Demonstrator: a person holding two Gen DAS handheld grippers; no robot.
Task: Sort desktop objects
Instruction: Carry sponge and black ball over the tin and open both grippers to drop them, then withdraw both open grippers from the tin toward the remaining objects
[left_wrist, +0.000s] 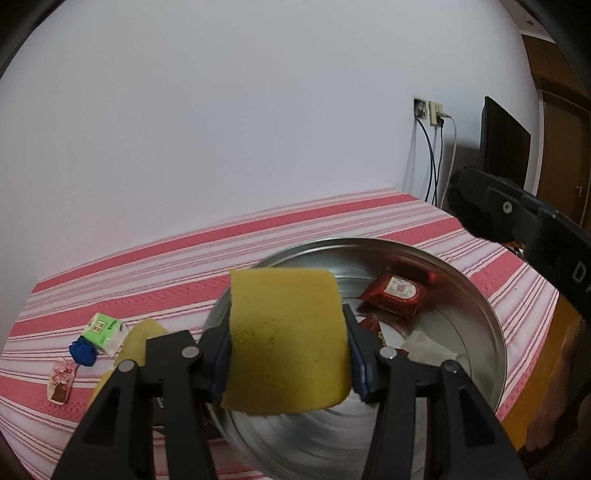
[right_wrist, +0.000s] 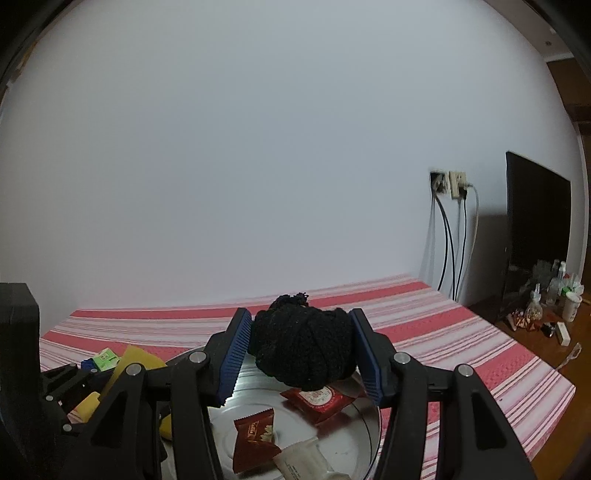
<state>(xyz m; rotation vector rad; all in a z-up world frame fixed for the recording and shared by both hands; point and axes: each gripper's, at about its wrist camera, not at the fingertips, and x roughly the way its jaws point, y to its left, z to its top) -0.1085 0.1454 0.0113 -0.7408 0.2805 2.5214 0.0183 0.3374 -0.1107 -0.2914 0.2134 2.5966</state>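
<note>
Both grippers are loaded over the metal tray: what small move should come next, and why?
Probably lower the left gripper slightly and open it. It is shut on the yellow sponge, which hangs above the metal tray, where red snack packets already lie. The right gripper holds the black knit bundle and can follow.

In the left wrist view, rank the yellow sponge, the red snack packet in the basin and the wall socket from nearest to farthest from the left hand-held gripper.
1. Yellow sponge: clamped in the left hand-held gripper itself, above the near rim of the metal basin.
2. Red snack packet: inside the basin, to the right and beyond.
3. Wall socket: on the wall behind the table, upper right.
</note>
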